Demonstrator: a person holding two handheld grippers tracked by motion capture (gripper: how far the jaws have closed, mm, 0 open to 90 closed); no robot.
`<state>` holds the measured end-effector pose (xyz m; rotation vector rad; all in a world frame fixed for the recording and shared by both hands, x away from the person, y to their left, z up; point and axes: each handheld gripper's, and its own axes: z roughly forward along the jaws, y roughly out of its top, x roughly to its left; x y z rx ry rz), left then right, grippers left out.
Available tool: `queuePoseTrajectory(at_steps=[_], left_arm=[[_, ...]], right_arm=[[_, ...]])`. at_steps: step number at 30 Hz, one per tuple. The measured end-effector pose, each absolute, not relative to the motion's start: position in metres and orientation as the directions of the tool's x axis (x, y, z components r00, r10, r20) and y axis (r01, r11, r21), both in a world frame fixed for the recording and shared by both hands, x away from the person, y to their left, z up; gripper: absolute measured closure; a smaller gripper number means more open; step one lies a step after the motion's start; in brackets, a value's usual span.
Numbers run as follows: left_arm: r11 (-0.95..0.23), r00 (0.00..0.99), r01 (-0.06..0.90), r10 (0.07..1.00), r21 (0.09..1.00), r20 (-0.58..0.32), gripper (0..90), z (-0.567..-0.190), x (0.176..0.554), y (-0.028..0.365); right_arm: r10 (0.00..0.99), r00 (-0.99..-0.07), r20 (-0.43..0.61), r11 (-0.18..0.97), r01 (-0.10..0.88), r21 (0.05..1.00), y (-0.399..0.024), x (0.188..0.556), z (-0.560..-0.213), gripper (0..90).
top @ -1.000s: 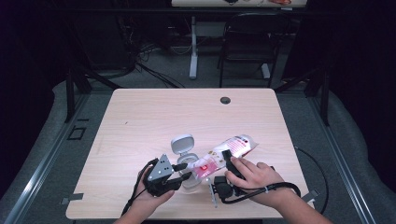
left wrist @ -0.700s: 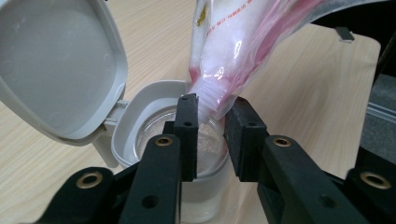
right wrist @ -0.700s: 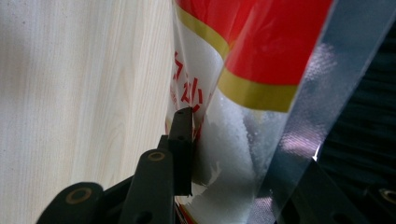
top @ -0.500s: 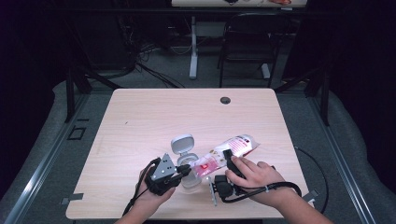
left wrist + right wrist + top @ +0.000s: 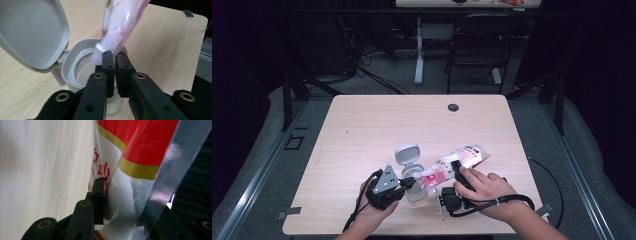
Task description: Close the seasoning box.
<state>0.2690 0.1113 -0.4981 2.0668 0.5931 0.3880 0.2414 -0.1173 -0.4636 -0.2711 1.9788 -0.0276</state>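
Pouring is underway: right gripper (image 5: 455, 167) fingers grasp the tilted sugar pouch (image 5: 452, 165), spout over the open-lidded jar (image 5: 82, 72), while left gripper (image 5: 115, 53) fingers, just clenched, pinch the jar's rim.

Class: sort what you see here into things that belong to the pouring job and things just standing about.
In the job:
pouch of white grains
open-lidded jar
left gripper, jaws just closed
right gripper, clamping the pouch

Standing about:
chair
table's cable hole

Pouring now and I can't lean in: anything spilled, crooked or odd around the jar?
No spill shows on the table. The pouch is tilted, its spout over the open jar, lid swung back. One oddity: the left gripper has just closed, its jaws nearly together under the spout, seemingly pinching pouch film.
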Motion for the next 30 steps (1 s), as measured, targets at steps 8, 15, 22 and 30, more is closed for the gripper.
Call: queuePoseTrajectory(at_steps=[8, 15, 22, 30], left_arm=[[-0.460, 0.836, 0.235, 0.546, 0.856, 0.064, 84.2, -0.4918, 0.2658, 0.1064], [-0.474, 0.839, 0.220, 0.538, 0.852, 0.082, 89.1, -0.4937, 0.2654, 0.1046], [-0.489, 0.838, 0.215, 0.536, 0.845, 0.097, 90.0, -0.4940, 0.2649, 0.1044], [-0.488, 0.840, 0.229, 0.537, 0.842, 0.082, 90.0, -0.4960, 0.2663, 0.1060]], right_arm=[[-0.204, -0.385, -0.900, 0.973, -0.179, -0.144, -0.1172, 0.2419, -0.4643, 69.5], [-0.208, -0.388, -0.898, 0.974, -0.168, -0.153, -0.1174, 0.2419, -0.4629, 69.7], [-0.215, -0.380, -0.900, 0.972, -0.176, -0.158, -0.1146, 0.2408, -0.4611, 70.2], [-0.234, -0.369, -0.900, 0.968, -0.174, -0.181, -0.1109, 0.2370, -0.4573, 71.0]])
